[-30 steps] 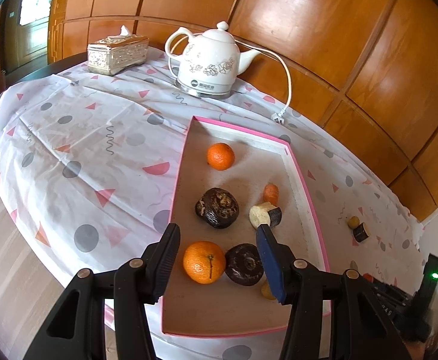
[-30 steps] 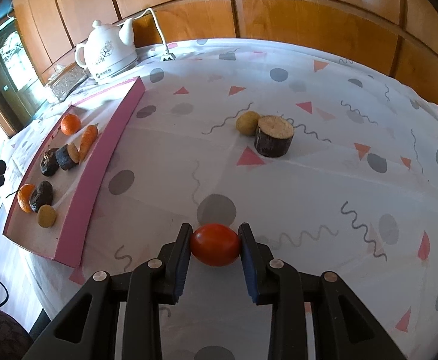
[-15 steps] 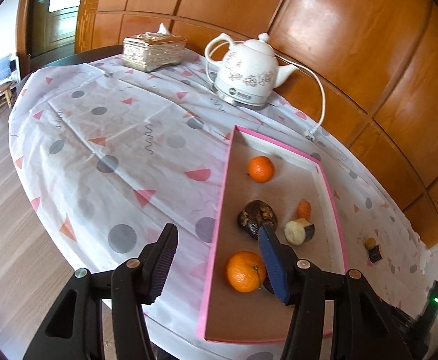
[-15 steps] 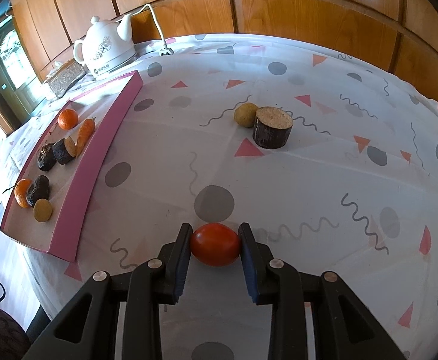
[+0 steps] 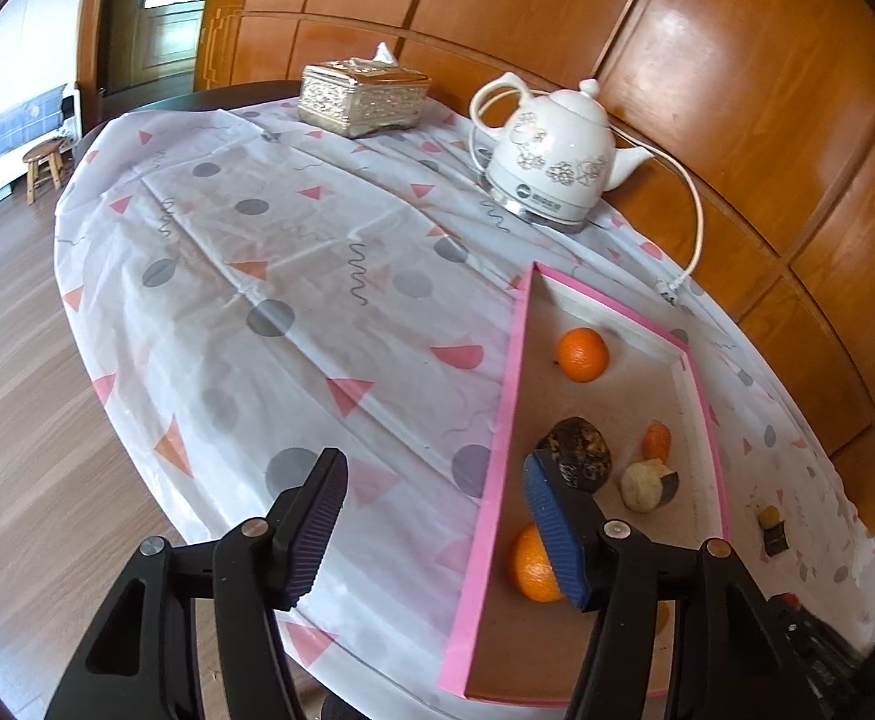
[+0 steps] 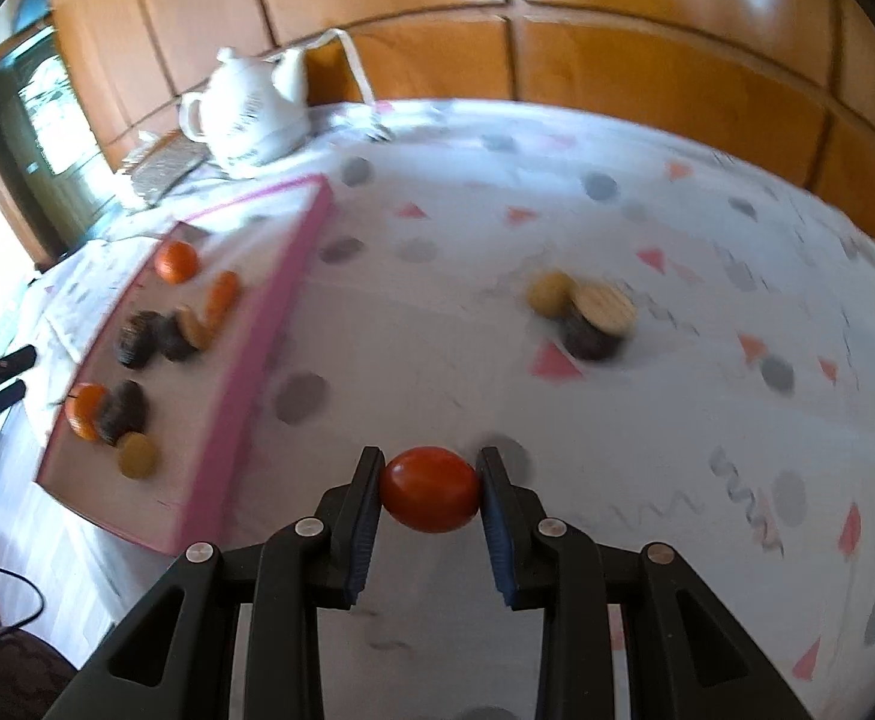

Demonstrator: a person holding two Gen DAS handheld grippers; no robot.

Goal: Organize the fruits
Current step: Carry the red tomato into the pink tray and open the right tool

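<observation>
While the right gripper (image 6: 431,489) stays clamped on the red tomato (image 6: 430,488), it has lifted clear of the tablecloth (image 6: 557,420). Left gripper (image 5: 431,525), jaws opening and empty, has shifted off the pink tray (image 5: 500,432) to straddle its near-left rim; one orange (image 5: 530,564) now sits behind its right finger

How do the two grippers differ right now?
The right gripper is shut on a red tomato; the left gripper holds nothing, its jaws opening. The right one is above bare tablecloth; the left straddles the pink tray's edge. Both are black and point downward.
</observation>
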